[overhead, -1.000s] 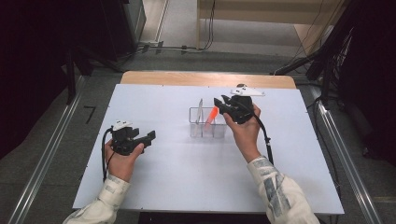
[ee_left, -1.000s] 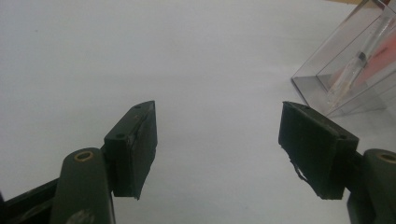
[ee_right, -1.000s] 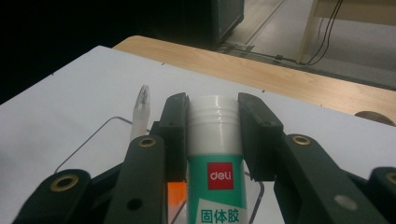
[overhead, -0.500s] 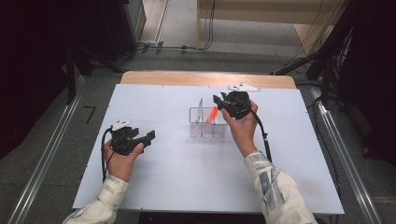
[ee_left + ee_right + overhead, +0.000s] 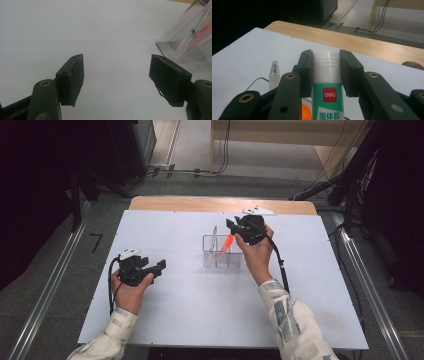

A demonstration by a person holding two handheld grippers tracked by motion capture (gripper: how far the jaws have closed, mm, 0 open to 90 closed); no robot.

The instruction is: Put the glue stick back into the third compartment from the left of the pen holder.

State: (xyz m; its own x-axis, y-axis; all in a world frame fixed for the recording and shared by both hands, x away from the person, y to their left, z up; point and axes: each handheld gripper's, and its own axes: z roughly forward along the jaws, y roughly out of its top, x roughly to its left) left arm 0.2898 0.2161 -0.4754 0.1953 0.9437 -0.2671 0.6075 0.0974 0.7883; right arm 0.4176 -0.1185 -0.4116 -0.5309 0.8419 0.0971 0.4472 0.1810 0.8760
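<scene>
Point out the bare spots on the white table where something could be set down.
Free: the stretch between the left tool and the clear organizer, and the near edge between both forearms. Crowded: around the organizer, where the right tool holds a glue stick.

I'm seeing the glue stick (image 5: 327, 87) getting cut off by the bottom edge in the right gripper view, so its lower label and base are running out of frame. An orange item (image 5: 305, 112) is peeking out beside it, mostly hidden behind the jaws; can't tell what it is. The pen (image 5: 273, 77) is showing its clear tip only, w/ the rest hiding behind the left jaw. In the left gripper view the clear organizer (image 5: 187, 37) is getting clipped at the right and top edges, and its contents are blurring through the plastic. In the high view the organizer's compartments are too small to tell apart.
</scene>
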